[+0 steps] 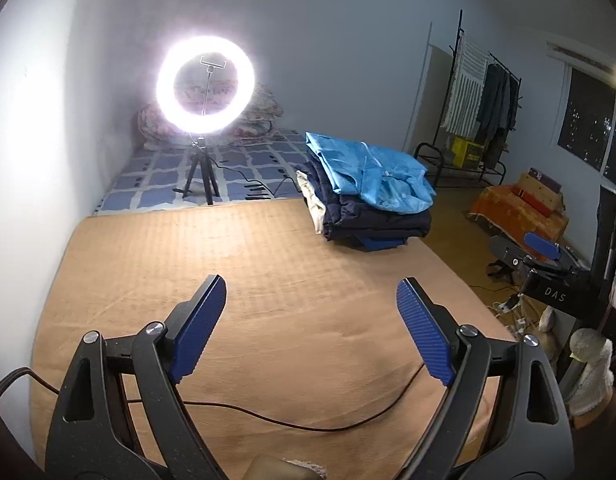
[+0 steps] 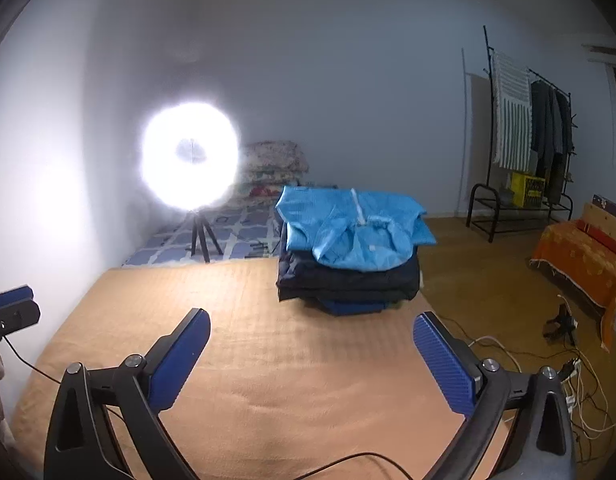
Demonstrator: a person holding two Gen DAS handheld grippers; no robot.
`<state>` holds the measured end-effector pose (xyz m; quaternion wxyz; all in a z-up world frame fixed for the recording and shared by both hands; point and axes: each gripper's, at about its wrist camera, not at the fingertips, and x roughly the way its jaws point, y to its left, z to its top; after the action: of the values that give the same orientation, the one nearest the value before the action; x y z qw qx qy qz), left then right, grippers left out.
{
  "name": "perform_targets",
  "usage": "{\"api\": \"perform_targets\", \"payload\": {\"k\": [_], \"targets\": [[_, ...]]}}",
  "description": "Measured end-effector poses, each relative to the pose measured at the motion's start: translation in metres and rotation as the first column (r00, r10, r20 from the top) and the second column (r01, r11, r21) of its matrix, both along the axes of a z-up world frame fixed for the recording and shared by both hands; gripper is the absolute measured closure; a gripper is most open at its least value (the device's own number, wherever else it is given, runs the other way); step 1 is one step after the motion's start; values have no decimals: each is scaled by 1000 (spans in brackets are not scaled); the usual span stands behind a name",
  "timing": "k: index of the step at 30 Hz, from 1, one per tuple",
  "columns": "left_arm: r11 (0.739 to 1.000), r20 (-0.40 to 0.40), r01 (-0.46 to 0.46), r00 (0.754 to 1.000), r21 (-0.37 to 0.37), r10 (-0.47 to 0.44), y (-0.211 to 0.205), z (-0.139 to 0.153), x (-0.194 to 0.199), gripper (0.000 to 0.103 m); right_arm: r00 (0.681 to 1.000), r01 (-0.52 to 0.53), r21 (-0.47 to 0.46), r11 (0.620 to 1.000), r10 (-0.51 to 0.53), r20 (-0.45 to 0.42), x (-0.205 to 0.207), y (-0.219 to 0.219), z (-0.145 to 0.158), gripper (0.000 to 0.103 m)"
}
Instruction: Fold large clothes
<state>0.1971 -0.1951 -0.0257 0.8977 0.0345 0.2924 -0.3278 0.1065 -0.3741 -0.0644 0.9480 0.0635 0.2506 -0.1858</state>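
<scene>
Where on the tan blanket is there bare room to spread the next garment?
The tan blanket is bare from the pile of folded clothes across to the wall side and forward to both open claws. A dark cable crosses its near edge. It is crowded at the far right corner, where the pile sits, and beyond the blanket around the ring light tripod.

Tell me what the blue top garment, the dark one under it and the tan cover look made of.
Blue garment: thin, smooth woven synthetic, probably; slight sheen, crisp creases, white zip.
Dark garment: looks padded, like a quilted jacket; thick, puffy folded layers, matte navy.
Tan cover: soft fleece or terry blanket, apparently; matte, faint ribbed grid, gentle wrinkles.
</scene>
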Motion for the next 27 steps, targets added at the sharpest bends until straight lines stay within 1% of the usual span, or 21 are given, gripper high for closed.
{"api": "perform_targets", "payload": {"k": [1, 2, 5, 8, 11, 15, 21, 27], "targets": [[1000, 2, 0, 1000, 2, 0, 0, -2, 0, 6, 1000, -1, -3, 1000, 1, -7, 2, 1, -1, 0], [1000, 7, -6, 1000, 1, 6, 0, -3, 0, 4, 1000, 1, -6, 1000, -1, -7, 2, 2, -1, 0], [1000, 18, -19, 1000, 4, 19, 0, -6, -1, 4, 1000, 3, -5, 1000, -3, 6, -1, 7, 1, 0], [1000, 12, -22, 1000, 15, 21, -1, -9, 1, 4, 1000, 6, -9, 1000, -5, 18, -7, 12, 5, 0], [999, -3, -29, 1000, 39, 29, -5, -14, 1, 4, 999, 26, -33, 999, -25, 31, -10, 18, 8, 0], [996, 11, -54, 999, 71, 53, -6, -18, -3, 0, 999, 27, -39, 999, -25, 46, -10, 19, 12, 0], [991, 39, -85, 996, 105, 81, -7, -19, -6, 0, 999, 28, -63, 998, -25, 44, -10, 25, 12, 0], [990, 31, -86, 996, 112, 83, -8, -23, -3, 0, 999, 24, -67, 997, -21, 47, -8, 26, 12, 0]]}}
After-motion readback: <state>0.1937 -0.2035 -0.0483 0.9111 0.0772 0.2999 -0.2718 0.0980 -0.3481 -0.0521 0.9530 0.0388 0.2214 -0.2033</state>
